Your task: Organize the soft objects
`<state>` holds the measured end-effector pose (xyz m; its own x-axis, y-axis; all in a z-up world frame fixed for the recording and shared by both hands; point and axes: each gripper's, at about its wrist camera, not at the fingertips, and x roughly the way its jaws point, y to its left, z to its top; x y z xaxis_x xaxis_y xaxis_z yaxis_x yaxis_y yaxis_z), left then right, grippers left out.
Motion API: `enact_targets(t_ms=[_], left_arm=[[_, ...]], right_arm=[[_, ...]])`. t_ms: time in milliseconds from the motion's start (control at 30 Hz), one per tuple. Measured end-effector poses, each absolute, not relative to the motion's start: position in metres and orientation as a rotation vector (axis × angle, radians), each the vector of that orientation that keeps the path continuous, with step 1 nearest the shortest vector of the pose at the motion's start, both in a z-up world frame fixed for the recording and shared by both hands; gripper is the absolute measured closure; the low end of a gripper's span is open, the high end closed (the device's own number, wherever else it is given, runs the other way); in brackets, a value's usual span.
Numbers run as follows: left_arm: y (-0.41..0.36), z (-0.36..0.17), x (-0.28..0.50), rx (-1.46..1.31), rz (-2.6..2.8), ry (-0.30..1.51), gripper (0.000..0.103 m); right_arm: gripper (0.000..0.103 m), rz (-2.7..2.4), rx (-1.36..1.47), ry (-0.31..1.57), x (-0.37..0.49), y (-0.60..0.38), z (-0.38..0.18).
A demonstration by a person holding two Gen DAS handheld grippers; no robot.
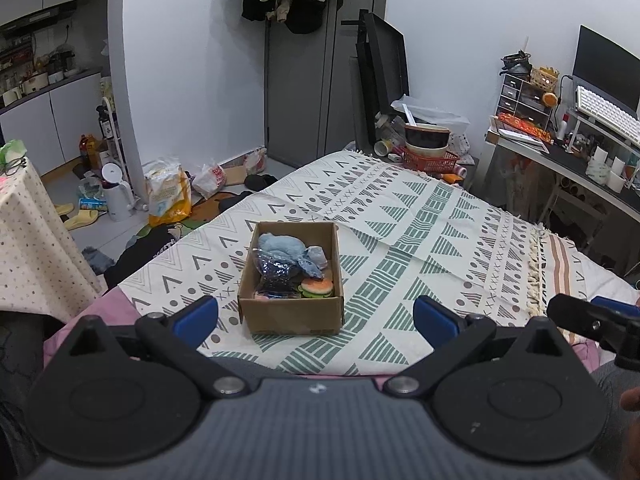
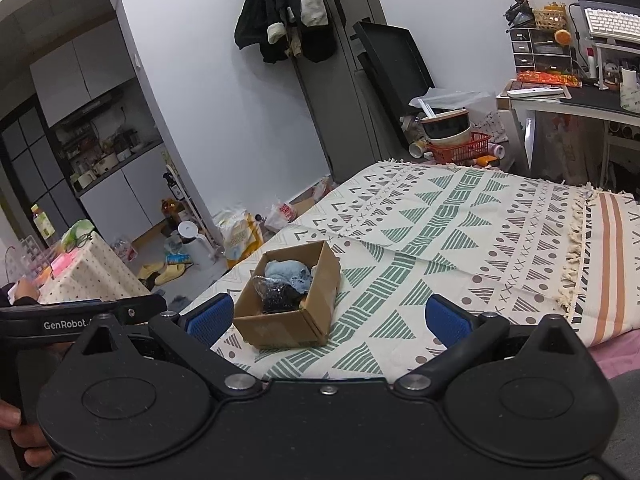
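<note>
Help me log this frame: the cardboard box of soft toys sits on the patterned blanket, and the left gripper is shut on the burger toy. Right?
Not quite. The left gripper is open and holds nothing; the left wrist view shows the burger toy lying inside the cardboard box. The box does sit on the patterned blanket.

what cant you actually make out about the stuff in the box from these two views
- Left wrist view: the pink item is mostly hidden by the cardboard box front wall and the dark bagged item.
- Right wrist view: the burger toy is hidden behind the box wall.
- Both views: whatever lies under the blue plush is covered.
</note>
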<state>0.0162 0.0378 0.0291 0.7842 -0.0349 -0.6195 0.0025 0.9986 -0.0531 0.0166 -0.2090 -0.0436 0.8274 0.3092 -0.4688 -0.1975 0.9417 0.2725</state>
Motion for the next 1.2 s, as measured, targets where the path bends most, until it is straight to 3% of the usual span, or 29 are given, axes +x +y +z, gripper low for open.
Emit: enact_targets(t_ms=[1200], left_arm=[[0.0283,0.0279,0.0098,-0.033,-0.061,0.672,0.0]], right_arm=[[0.0,0.238,0.207,0.554,0.0189,-0.2127,-0.0487]])
